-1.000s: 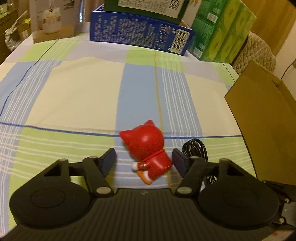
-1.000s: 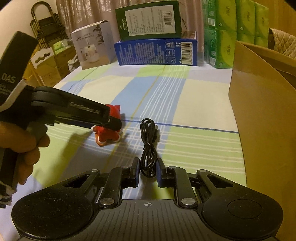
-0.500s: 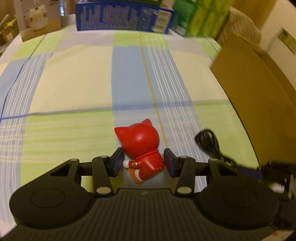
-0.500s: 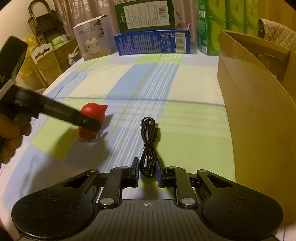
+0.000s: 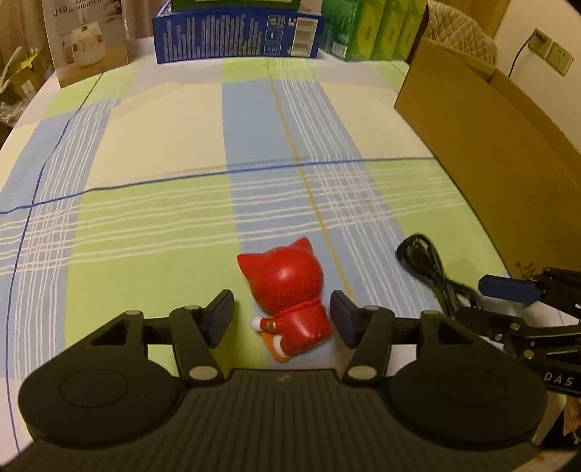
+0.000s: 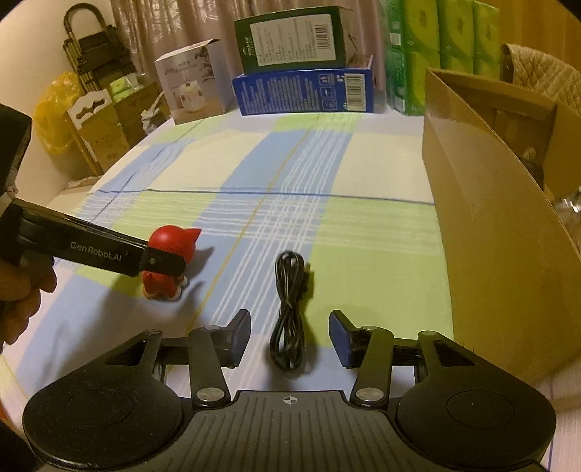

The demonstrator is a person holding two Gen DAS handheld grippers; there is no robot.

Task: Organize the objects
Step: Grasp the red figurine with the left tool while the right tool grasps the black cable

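A red cat figure (image 5: 287, 297) stands on the plaid tablecloth (image 5: 152, 152) between the pads of my left gripper (image 5: 282, 316). Those jaws are opening. The left pad is clear of the figure and the right pad sits right beside it. In the right wrist view the figure (image 6: 170, 239) is partly covered by a left finger (image 6: 161, 263). A coiled black cable (image 6: 290, 308) lies on the cloth between the pads of my right gripper (image 6: 290, 337). Its jaws are opening too, with both pads off the cable. The cable (image 5: 428, 268) also shows right of the figure.
A tall open cardboard box (image 6: 490, 225) stands along the right side, close to the cable. At the far edge are a blue carton (image 5: 236, 36), green tissue packs (image 5: 374, 29) and a humidifier box (image 5: 87, 40). A hand (image 6: 21, 290) holds the left gripper.
The left jaws narrowed around the red figure, then spread again. The right jaws, shut on the cable before, have spread off it. The gap between figure and cable has grown.
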